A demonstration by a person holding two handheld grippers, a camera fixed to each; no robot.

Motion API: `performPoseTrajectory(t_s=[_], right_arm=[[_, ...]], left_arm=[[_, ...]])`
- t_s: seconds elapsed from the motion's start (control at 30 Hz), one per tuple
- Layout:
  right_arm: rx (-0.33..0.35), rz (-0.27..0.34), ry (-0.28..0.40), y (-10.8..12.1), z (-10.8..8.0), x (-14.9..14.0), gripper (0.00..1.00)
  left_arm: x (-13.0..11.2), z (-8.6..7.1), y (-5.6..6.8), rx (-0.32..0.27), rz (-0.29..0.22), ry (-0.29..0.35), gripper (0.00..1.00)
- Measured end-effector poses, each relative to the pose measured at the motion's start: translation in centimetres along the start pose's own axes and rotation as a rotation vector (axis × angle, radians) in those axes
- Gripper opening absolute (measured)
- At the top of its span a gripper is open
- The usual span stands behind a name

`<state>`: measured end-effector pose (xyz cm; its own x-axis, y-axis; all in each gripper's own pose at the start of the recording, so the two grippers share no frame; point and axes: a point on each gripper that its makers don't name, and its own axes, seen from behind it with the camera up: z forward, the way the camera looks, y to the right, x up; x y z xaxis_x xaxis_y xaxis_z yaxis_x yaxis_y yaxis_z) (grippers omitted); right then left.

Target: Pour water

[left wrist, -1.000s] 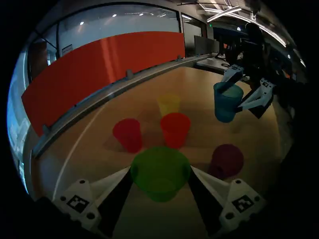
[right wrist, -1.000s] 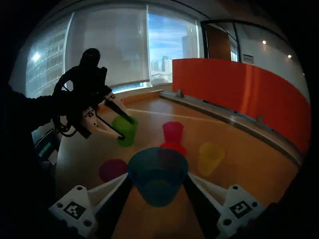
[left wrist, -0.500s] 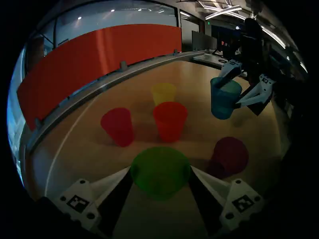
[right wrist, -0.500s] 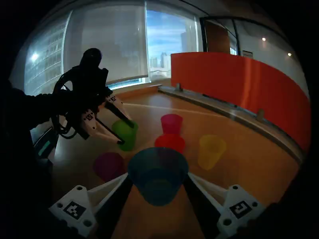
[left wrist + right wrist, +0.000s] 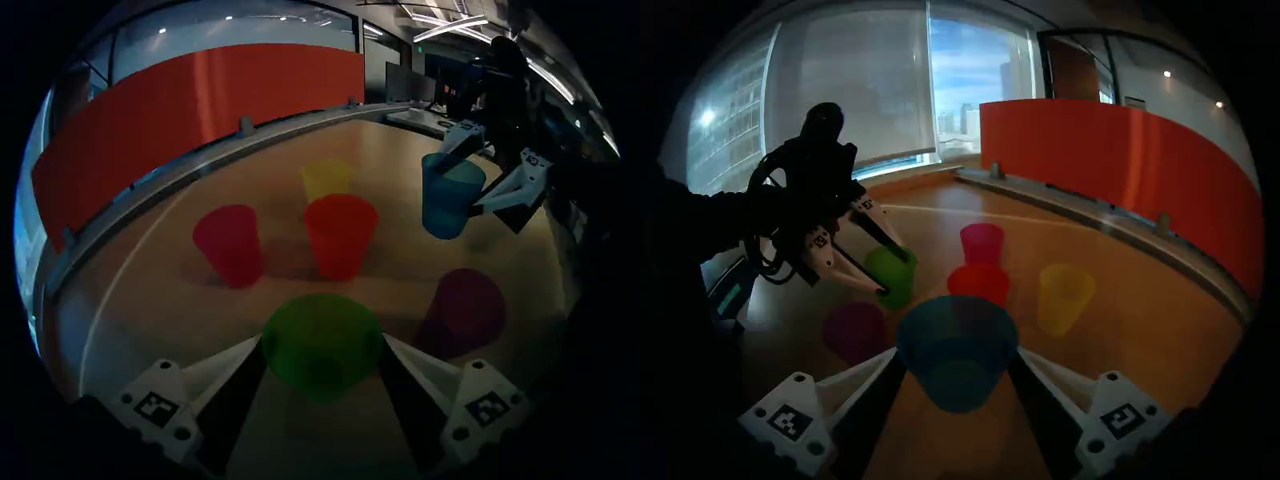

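Green cup (image 5: 322, 356) fills left gripper (image 5: 322, 340), blue cup (image 5: 957, 364) right gripper (image 5: 956, 353).

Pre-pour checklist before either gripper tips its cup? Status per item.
1. Left gripper grip on the green translucent plastic cup: ok, both fingers press its sides.
2. Right gripper grip on the blue translucent plastic cup: ok, both fingers press its sides.
3. Held cups upright: ok, neither is tipped.
4. Water in either held cup: cannot tell.
5. Pour alignment: not ok, the held cups are apart, neither rim over the other.
6. Red plastic cup, orange plastic cup, yellow plastic cup and purple plastic cup on the wooden table: ok, all standing, none tipped over.
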<state>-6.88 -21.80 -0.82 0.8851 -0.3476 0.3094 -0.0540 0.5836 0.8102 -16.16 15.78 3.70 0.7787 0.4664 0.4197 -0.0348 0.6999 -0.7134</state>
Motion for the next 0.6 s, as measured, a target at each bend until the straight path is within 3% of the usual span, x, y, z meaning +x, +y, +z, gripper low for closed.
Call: performPoseTrajectory(t_s=[0.3,0.6], right_arm=[[-0.001,-0.001,-0.008,-0.1,0.3,-0.4,0.88],[-0.007,0.004,-0.015,0.0,0.6,-0.8,0.88]], left_arm=[[-0.6,-0.2,-0.1,-0.011,-0.028,0.004,0.89],[-1.5,-0.4,-0.2,-0.003,-0.021,-0.010,0.89]])
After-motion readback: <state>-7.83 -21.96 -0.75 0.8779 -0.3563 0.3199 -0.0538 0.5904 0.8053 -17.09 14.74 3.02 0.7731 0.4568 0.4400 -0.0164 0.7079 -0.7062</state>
